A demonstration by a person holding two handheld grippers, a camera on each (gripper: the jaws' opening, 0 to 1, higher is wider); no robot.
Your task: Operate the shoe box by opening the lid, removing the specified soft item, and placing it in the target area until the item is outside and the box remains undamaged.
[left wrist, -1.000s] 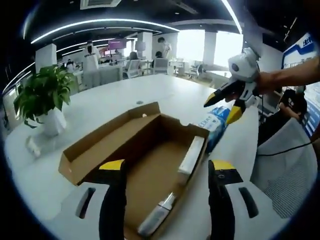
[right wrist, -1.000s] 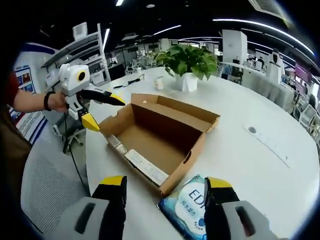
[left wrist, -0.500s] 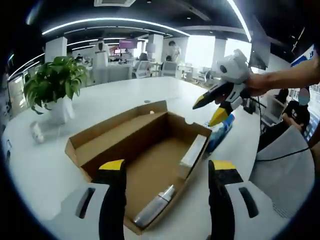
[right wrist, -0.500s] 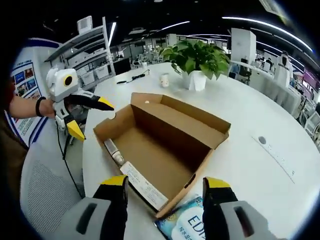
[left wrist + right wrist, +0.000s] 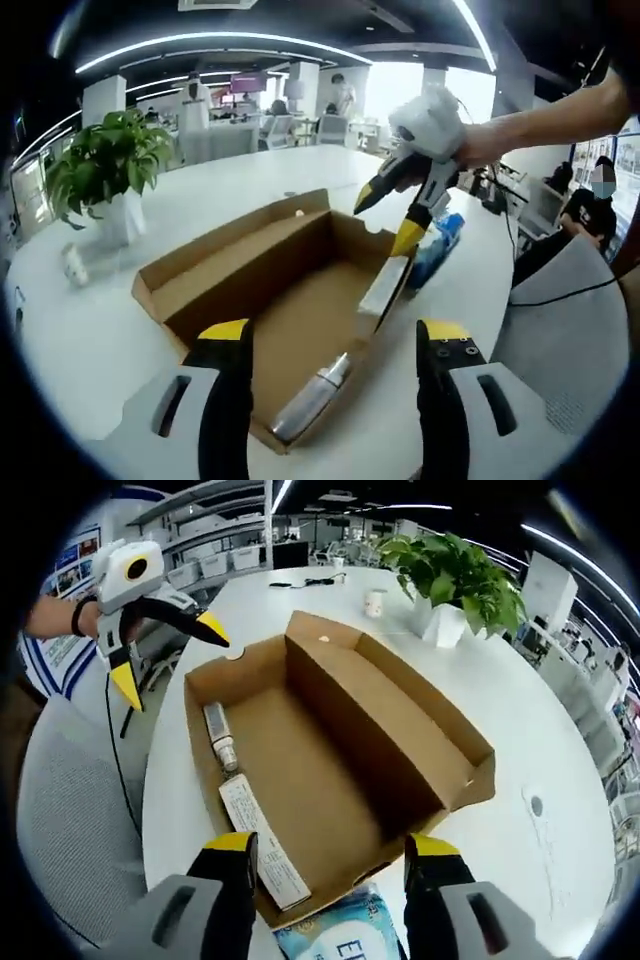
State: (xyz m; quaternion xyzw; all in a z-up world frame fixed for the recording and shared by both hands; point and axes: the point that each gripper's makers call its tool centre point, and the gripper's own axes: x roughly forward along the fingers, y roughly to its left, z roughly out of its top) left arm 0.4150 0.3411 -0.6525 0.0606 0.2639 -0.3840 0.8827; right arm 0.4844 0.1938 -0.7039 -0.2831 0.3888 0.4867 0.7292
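So the brown cardboard shoe box point(image 5: 330, 740) sits open on the round white table point(image 5: 560, 780), right ahead of both tools. The soft item, a blue wet-wipe pack point(image 5: 340, 942), is already out, lying on the table between the right gripper point(image 5: 330, 855)'s spread yellow-tipped jaws, holding nothing. The left gripper point(image 5: 335, 335) is also wide and empty, hovering at its end of the box.

If the pack counts as placed, I'd just lift off clean and keep the jaw tips off that thin near wall. If not, pinch the pack from above and don't shove the box.

The left gripper view catches the silver tube point(image 5: 312, 402) lying just ahead of its jaws, plus the pack beyond the far-right box wall. The right gripper view looks down into the box, showing the white paper strip point(image 5: 262, 852) along the floor and the potted green plant point(image 5: 455, 580) past the far end.
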